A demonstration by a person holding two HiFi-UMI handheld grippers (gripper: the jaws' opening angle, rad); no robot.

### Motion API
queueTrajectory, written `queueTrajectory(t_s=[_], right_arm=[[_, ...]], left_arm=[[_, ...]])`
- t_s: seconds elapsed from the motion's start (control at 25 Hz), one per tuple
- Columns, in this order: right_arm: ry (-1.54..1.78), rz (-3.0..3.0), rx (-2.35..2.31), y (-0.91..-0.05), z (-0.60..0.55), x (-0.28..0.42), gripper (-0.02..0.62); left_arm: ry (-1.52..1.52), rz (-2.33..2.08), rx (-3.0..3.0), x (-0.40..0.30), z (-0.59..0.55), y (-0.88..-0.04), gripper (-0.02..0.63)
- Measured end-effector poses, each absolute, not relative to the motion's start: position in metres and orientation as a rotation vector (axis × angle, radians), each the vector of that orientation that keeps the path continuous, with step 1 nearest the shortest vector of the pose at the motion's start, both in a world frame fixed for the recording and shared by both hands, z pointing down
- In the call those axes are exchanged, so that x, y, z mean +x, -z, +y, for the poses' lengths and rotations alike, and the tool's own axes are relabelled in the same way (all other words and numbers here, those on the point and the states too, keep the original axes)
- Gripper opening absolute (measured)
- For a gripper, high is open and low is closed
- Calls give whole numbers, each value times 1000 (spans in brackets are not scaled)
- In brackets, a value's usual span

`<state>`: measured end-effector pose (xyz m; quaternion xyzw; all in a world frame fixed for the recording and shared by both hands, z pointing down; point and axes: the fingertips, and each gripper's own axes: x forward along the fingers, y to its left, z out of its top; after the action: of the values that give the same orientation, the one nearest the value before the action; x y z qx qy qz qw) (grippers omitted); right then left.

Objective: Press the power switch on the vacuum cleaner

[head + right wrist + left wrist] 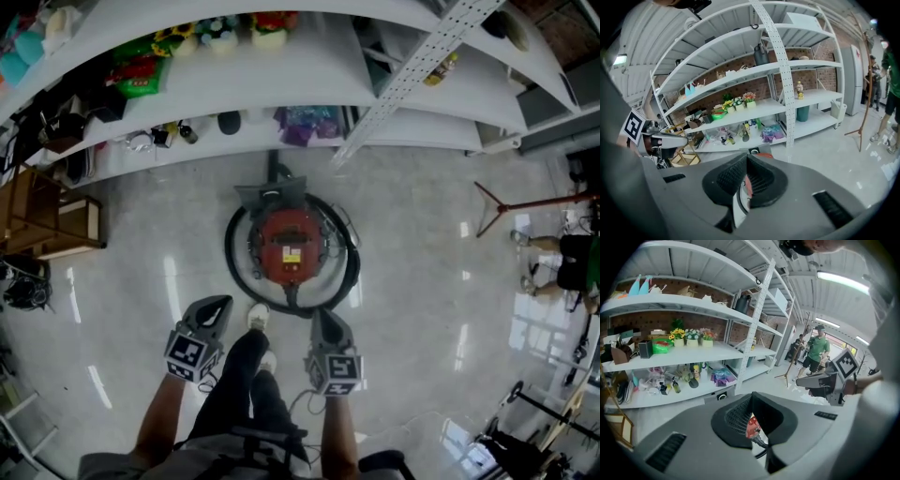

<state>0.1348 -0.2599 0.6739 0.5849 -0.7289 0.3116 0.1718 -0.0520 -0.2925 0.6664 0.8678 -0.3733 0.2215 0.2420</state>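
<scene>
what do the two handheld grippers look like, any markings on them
The left gripper and right gripper match: smooth grey plastic shells tapering to black ribbed pads, with dark slotted vents on the shell. Each carries a cube bearing black-and-white square markers. No sleeves reach the forearms; the person wears dark trousers and white shoes.

A round red plastic canister vacuum cleaner (286, 246) sits upright on the pale glossy floor (422, 309), near the middle of the head view. Its black hose (230, 251) coils around the body in an almost full ring and meets it at 6 o'clock. A dark grey floor nozzle (272, 197) lies against the body at 12 o'clock. A small yellow label (292, 254) sits on the top, just toward 6 o'clock from centre. The power switch is too small to pick out.
</scene>
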Motion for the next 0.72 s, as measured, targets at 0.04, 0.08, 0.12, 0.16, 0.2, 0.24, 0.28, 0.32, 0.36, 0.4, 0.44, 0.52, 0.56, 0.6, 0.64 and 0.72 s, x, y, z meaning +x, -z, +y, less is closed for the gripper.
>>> queueTrajectory(t_s=[0.04,0.08,0.12,0.16,0.2,0.24,0.28,0.32,0.36,0.4,0.44,0.52,0.56,0.6,0.64,0.72], right_arm=[[-890,-2062,1654,-681,-262,136,11],[-890,-2056,1649,-688,-265,137,12],[-887,-2050,1643,-696,-267,138,12],[-885,-2046,1636,-702,-269,139,12],[-887,-2042,1631,-707,-272,139,12],[-890,-2038,1627,-711,-275,138,12],[-894,-2034,1625,-715,-277,138,12],[-897,-2029,1623,-720,-279,139,12],[-901,-2024,1622,-725,-282,139,11],[-904,-2020,1621,-730,-285,140,11],[-908,-2015,1618,-735,-287,141,11],[-916,-2007,1607,-747,-293,142,12],[-918,-2006,1600,-752,-295,141,12],[-918,-2006,1593,-757,-298,141,12],[-916,-2005,1585,-761,-300,140,11],[-914,-1999,1571,-771,-302,140,12]], left_arm=[[-612,-1018,2367,-51,-294,-672,8],[-617,-1014,2363,-50,-296,-678,8],[-621,-1010,2359,-49,-298,-684,8],[-626,-1007,2356,-49,-299,-689,8],[-629,-1003,2352,-48,-301,-693,8],[-631,-1000,2348,-48,-302,-697,8],[-632,-997,2344,-48,-303,-700,8],[-633,-996,2339,-49,-305,-704,8],[-634,-996,2333,-49,-306,-706,8],[-636,-995,2329,-50,-307,-709,8],[-639,-994,2325,-50,-308,-712,8],[-642,-994,2319,-50,-310,-714,8],[-641,-997,2315,-50,-312,-714,8],[-640,-1000,2314,-51,-314,-714,8],[-640,-1002,2316,-51,-314,-715,8],[-641,-1005,2320,-52,-314,-717,8]])
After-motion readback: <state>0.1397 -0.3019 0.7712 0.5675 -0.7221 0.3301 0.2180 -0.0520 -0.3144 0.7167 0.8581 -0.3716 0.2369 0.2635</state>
